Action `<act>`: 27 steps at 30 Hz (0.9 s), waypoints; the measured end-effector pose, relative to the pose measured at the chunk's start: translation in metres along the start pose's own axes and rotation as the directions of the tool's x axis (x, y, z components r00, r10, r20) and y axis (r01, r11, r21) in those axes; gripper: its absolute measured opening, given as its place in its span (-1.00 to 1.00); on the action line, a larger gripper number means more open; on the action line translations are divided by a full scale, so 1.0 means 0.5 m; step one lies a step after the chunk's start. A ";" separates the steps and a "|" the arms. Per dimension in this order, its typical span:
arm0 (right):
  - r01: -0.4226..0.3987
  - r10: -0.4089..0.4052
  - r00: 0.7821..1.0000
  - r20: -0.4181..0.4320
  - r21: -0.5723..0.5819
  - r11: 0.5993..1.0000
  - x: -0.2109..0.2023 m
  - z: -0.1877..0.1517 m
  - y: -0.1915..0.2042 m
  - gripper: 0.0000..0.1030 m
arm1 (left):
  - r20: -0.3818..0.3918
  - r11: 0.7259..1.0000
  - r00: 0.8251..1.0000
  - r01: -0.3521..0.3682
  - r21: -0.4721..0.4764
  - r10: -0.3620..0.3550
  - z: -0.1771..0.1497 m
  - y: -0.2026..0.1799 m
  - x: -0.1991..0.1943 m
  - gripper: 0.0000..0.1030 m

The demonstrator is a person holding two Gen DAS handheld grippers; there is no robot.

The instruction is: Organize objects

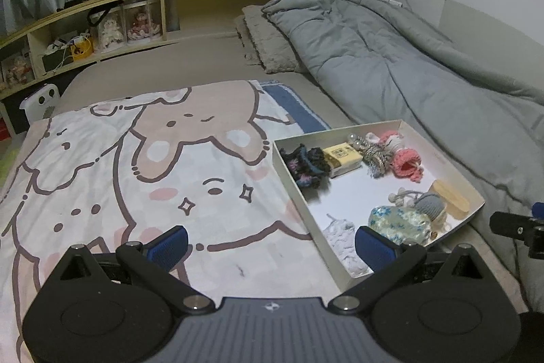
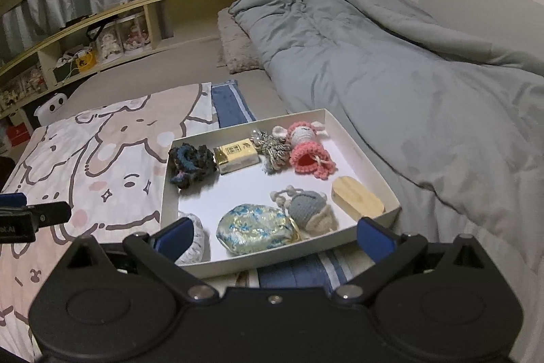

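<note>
Both the left gripper (image 1: 270, 242) and right gripper (image 2: 274, 235) hovered released and empty near the white box (image 2: 360, 142); the inspector judged each item should be approached squarely, clear of neighbours.

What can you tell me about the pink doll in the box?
The pink doll is crocheted yarn: white head with a pink cap, closed stitched eyes, and a ruffled pink skirt that opens toward the camera. It lies flat in the far right part of the white box, head toward the back wall, touching the tassel on its left. Neither gripper touches it.
</note>
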State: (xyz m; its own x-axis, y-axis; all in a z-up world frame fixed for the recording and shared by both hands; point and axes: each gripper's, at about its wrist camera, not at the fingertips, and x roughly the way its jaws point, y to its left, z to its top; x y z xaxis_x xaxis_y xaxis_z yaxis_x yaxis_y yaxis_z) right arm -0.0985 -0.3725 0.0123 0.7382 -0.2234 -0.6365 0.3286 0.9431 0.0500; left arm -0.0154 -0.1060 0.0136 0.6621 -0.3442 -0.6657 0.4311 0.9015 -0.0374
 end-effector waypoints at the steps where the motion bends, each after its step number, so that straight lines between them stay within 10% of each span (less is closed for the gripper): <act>1: 0.009 -0.009 1.000 0.003 -0.004 1.000 0.000 -0.005 0.003 1.00 | -0.004 1.000 1.000 0.001 -0.001 -0.001 -0.003 0.001 0.002 1.00; 27: 0.090 -0.091 0.996 -0.011 -0.033 0.995 0.014 -0.035 0.025 1.00 | -0.038 1.000 0.999 -0.007 0.001 0.007 -0.035 -0.004 0.021 1.00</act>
State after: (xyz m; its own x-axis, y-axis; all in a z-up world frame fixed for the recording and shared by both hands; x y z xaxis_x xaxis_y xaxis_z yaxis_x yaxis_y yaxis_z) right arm -0.0993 -0.3578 -0.0052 0.6987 -0.3053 -0.6470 0.3745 0.9267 -0.0328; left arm -0.0200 -0.1069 -0.0062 0.6412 -0.3274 -0.6940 0.4270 0.9037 -0.0317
